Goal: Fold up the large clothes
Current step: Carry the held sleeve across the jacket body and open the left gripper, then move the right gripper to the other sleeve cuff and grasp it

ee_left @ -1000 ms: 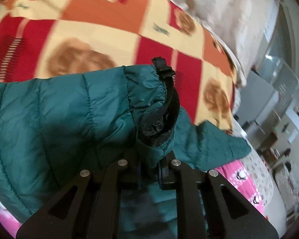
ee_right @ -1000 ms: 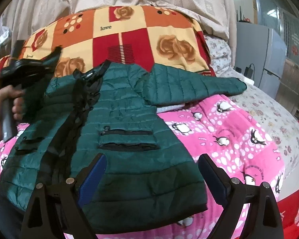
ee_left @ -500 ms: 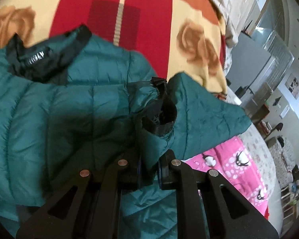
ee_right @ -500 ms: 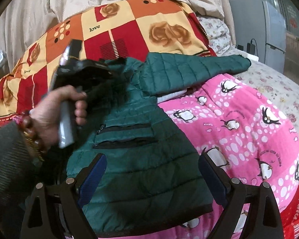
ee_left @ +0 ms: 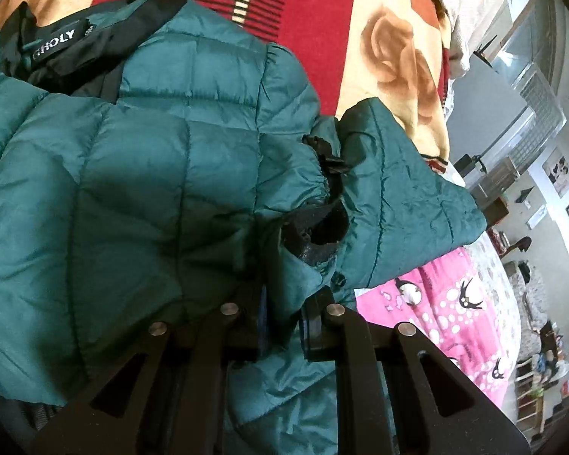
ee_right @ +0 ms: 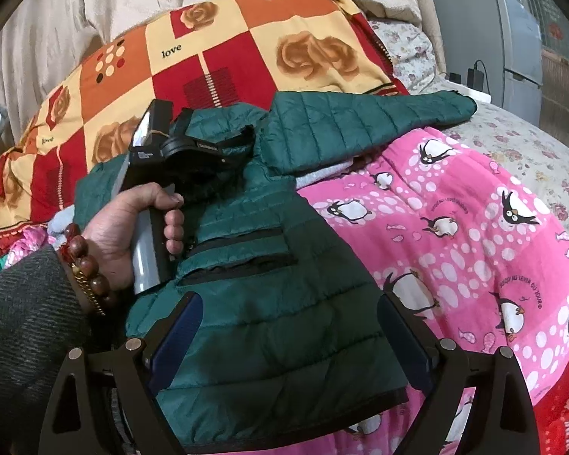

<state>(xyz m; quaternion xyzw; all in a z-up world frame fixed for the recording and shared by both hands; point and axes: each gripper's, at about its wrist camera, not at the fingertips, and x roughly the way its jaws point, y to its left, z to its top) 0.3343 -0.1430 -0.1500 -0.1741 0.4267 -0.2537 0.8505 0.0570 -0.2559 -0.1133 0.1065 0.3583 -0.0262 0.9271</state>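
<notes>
A dark green quilted jacket [ee_right: 269,303] lies front-up on a pink penguin-print blanket [ee_right: 455,227], its collar toward the far side, where a checked red, orange and cream rose-pattern quilt [ee_right: 246,49] rises behind it. One sleeve [ee_right: 379,121] stretches to the right across the far edge of the blanket. The other sleeve [ee_left: 140,189] is folded across the jacket's chest; its black-lined cuff [ee_left: 315,227] sits just ahead of the left gripper [ee_left: 282,326]. The jaws of this gripper stand narrow and are opening, with a pinch of cuff fabric between the pads, which appear still to touch it. In the right wrist view a hand [ee_right: 132,227] with a beaded bracelet [ee_right: 87,265] grips the handle of that left gripper over the jacket's upper left part. The right gripper [ee_right: 288,333] hovers at the near hem with its blue-padded fingers [ee_right: 178,337] spread wide, the jacket's lower panel visible between them; whether they touch it cannot be told.
</notes>
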